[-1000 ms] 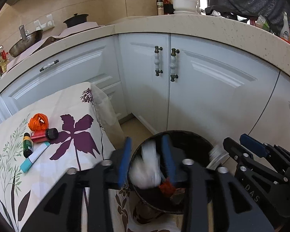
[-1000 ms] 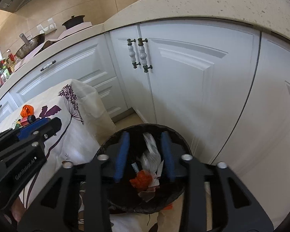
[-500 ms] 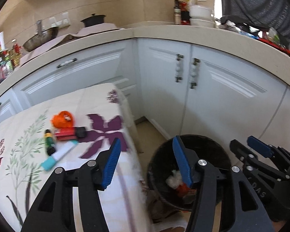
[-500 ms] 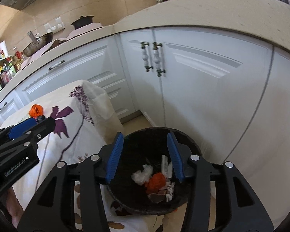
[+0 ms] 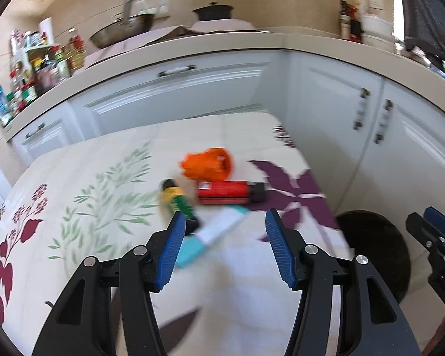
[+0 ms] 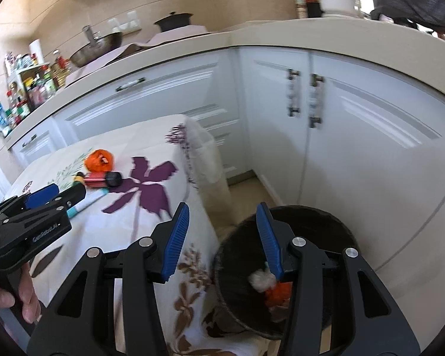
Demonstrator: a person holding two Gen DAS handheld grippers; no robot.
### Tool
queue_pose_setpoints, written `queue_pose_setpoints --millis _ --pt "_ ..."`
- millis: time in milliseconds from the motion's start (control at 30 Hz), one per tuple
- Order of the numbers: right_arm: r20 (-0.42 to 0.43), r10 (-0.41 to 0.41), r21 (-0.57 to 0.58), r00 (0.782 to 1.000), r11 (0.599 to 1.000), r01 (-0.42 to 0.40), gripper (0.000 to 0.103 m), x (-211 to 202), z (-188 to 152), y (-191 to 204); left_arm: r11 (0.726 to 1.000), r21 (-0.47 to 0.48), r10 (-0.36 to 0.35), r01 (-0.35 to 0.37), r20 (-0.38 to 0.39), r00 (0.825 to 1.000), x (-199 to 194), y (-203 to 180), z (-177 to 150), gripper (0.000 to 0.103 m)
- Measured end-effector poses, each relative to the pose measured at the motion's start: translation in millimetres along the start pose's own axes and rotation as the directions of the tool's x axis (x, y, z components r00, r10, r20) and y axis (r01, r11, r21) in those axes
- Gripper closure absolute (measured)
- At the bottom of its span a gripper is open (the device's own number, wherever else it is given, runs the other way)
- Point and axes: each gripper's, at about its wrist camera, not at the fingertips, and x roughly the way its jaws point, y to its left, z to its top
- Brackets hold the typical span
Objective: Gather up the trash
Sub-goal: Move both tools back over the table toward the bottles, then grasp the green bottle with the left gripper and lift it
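**Drop made, left gripper swings back to the table**

And the white crumpled wad that sat between the left fingers a second ago is gone from them — there it lies in the round black trash bin [image 6: 284, 255], a white crumpled paper wad [image 6: 262, 279] next to an orange scrap [image 6: 277, 293]. One piece collected! The left gripper [image 5: 222, 244] has swung away from the bin and now looks over the table with the floral cream cloth [image 5: 103, 184], jaws wide apart with nothing between them. The right gripper [image 6: 222, 237] has pulled back too, jaws spread and empty, straddling the table's corner and the bin's rim.

What's left? A crumpled orange plastic wrapper [image 5: 207, 164] is the likeliest next target. Just beside it lie a red cylindrical tube with a black cap [image 5: 230, 191], a small green-and-yellow bottle [image 5: 178, 201] and a white-and-teal marker-like stick [image 5: 210, 234], all bunched close together, the stick nearest the fingertips.

Room to move: the cloth on the near side and to the left is open, a good approach lane. The table's right edge drops off straight towards the bin, which stands on the floor hard by the white cabinet doors [image 6: 356, 136]. The wrapper is near the tube, so a careless close could snag both.
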Motion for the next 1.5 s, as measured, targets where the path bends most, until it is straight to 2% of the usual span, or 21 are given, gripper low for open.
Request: queue_pose_setpoints --millis 267,500,700,867,1133,1267,1333,1500 --pt "-0.014 0.056 -0.053 0.998 0.997 -0.057 0.057 18 14 42 0.998 -0.052 0.044 -0.045 -0.014 0.999 8 40 1 0.048" --pt "-0.037 0.089 -0.085 0.995 0.992 -0.092 0.057 35 22 68 0.995 -0.083 0.055 -0.058 -0.033 0.998 17 61 3 0.048" --pt "-0.052 0.103 -0.098 0.993 0.989 -0.108 0.057 44 26 78 0.994 -0.101 0.027 -0.031 -0.050 0.998 22 64 5 0.047" --pt "-0.057 0.105 -0.097 0.993 0.989 -0.110 0.057 47 27 78 0.997 -0.078 0.016 -0.021 -0.062 0.998 29 57 8 0.045" --pt "-0.073 0.112 -0.107 0.991 0.987 -0.119 0.056 52 28 82 0.999 -0.031 0.011 -0.015 -0.129 0.992 49 48 11 0.043" --pt "-0.079 0.115 -0.112 0.990 0.986 -0.124 0.056 54 29 83 0.998 -0.065 -0.007 -0.003 -0.158 0.987 51 55 11 0.043" --pt "-0.083 0.119 -0.117 0.989 0.985 -0.128 0.056 55 28 85 0.998 -0.068 -0.008 -0.003 -0.157 0.988 50 59 10 0.049" --pt "-0.097 0.133 -0.133 0.986 0.980 -0.145 0.056 59 29 93 0.997 -0.072 -0.022 0.010 -0.168 0.986 52 65 8 0.073"
